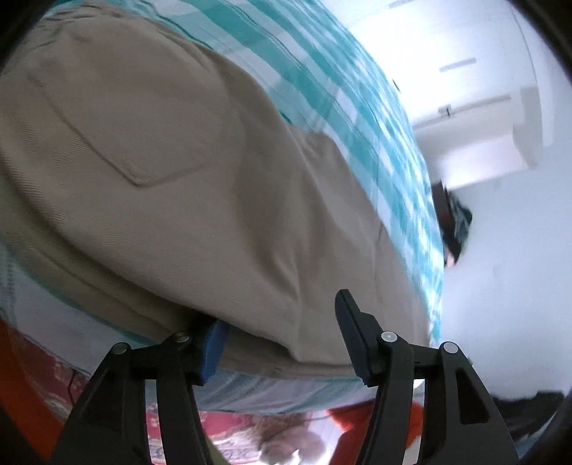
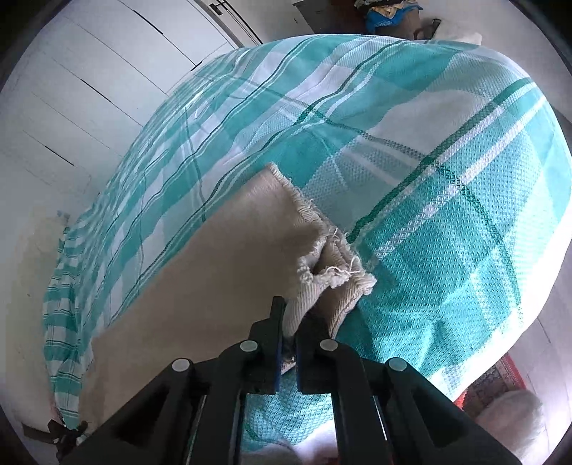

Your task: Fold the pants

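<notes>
Beige pants [image 1: 161, 179] lie flat on a teal and white checked bedspread [image 1: 339, 107]. The left wrist view shows their upper part with a back pocket [image 1: 118, 118]. My left gripper [image 1: 282, 329] is open around the pants' near edge, one finger under the cloth, one above it. In the right wrist view the pant legs [image 2: 221, 257] stretch away to the left, ending in frayed hems [image 2: 321, 250]. My right gripper [image 2: 289, 332] is shut on the hems' near corner.
The bedspread [image 2: 429, 179] covers the whole bed. White wardrobe doors [image 2: 82, 89] stand behind it. A red patterned rug [image 1: 232, 436] lies on the floor below the bed edge. Dark clutter [image 2: 393, 14] sits at the far side.
</notes>
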Demonstrator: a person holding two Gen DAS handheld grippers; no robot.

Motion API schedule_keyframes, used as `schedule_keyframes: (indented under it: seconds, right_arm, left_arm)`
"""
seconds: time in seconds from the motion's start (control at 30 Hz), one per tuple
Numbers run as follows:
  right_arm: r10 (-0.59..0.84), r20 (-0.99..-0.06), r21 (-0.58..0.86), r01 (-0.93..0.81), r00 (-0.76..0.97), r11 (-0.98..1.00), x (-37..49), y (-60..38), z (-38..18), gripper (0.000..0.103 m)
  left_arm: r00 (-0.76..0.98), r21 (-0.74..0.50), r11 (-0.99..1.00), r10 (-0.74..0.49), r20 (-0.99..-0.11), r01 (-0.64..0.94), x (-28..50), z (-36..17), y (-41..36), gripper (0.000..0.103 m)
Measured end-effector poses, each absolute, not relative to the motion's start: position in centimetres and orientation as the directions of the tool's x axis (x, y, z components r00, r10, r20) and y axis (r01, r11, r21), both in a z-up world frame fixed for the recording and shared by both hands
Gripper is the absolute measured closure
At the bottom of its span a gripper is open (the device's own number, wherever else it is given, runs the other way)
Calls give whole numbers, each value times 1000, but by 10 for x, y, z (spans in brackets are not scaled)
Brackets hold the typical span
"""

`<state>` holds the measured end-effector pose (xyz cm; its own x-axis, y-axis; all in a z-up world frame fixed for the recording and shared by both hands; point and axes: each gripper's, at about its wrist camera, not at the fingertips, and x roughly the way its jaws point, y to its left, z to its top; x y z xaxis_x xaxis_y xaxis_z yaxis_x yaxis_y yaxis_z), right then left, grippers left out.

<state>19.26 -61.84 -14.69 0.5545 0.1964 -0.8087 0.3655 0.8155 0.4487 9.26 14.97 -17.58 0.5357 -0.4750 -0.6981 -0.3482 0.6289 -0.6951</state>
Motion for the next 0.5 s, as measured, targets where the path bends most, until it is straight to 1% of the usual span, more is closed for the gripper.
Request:
schedule_keyframes:
  seconds: [0.03,0.07,0.1,0.13,0.17,0.37,0.5]
  right_arm:
    - [196,-808,449,366,555,815,193,-618,-147,99]
    - [197,-807,451,367,557,814,193,-619,-147,99]
    - [197,-806,454,368,558,812,192,-619,-147,99]
    - [198,-805,457,369,560,809,192,-619,-147,99]
    - [198,-804,459,371,561,807,192,-619,-147,99]
    - [182,-809,440,371,558,817,189,-616,-146,99]
    - [184,-808,446,376,560,812,188,-616,-146,99]
  left_arm:
    - [551,-698,620,-462,-695,-359,91,-176,154,45]
    - [569,-706,604,-453,-686,-370,89,-175,160,57]
    - [568,-704,603,-451,-688,-374,89,-177,162,76]
    - [554,-694,611,-449,-701,-382,90,-177,163,103]
    - [539,-675,623,-438,-719,-395,88,-178,164,102]
    - [510,-613,685,-392,-766,-394,72,-178,157,103]
    - [496,-604,689,-391,-776,-401,73,-183,158,102]
